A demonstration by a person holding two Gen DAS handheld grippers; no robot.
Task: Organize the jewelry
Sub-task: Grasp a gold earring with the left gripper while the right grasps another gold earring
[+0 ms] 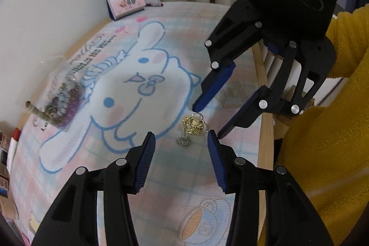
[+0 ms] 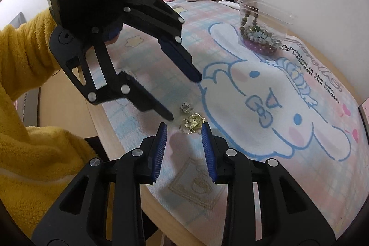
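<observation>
Shiny gold metal rings (image 1: pixel 193 125) lying on soft printed cloth mat (image 1: pixel 143 176). Clear glossy plastic box (image 2: pixel 265 15) holding smooth beads. Fuzzy yellow sleeve (image 1: pixel 334 130) showing. Matt black plastic grippers, ribbed blue pads (image 2: pixel 159 153).

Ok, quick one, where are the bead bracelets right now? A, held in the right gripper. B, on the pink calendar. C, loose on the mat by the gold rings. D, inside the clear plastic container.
D: the bead bracelets lie piled inside the clear plastic container, which stands on the mat far from the gold rings.
</observation>
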